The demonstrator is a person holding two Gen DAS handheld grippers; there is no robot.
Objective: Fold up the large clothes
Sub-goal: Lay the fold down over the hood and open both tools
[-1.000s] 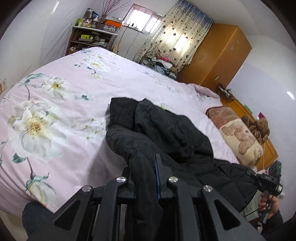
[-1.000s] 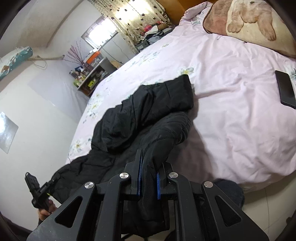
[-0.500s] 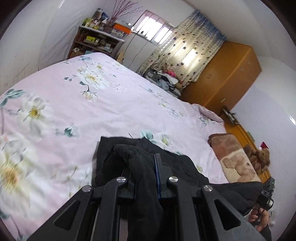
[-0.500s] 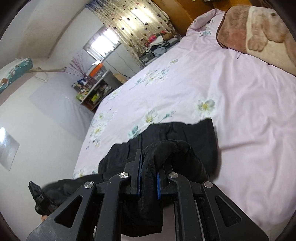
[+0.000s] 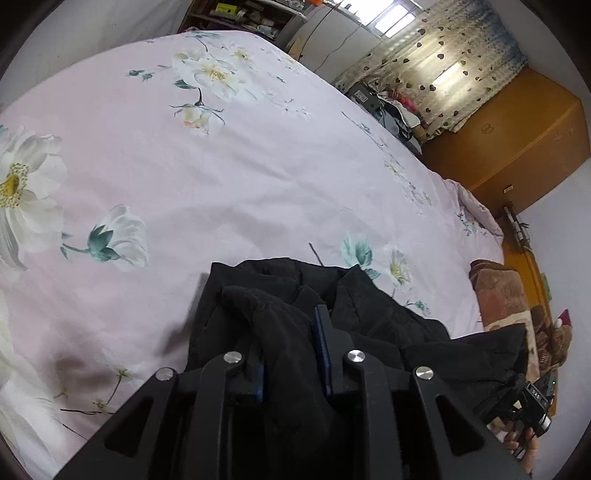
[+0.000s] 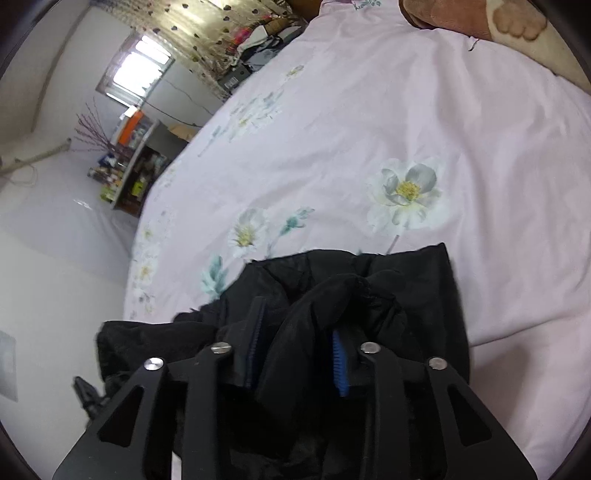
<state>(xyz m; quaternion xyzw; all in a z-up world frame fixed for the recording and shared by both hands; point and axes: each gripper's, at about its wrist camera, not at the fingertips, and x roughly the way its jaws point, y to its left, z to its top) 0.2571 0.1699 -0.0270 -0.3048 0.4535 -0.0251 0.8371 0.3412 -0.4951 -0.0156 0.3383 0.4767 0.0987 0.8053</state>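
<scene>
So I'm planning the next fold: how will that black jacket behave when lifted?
Probably floppy: the black jacket lies rumpled on the bedspread and sags between the opening jaws. Its bulky folds suggest some weight, and it may slump when released.

We find both views lit by daylight from the window [image 5: 391,16], soft and even over the pink bedspread [image 5: 258,166]. The curtain [image 5: 443,70] glows, with blown highlights behind it. Fisheye bending is strong, and a dark vignette rings each frame. The black garment [image 6: 369,288] reads as near-featureless shadow, with slight motion blur along its edges in the right wrist view. A faint shadow lies beside it on the bedspread.
</scene>
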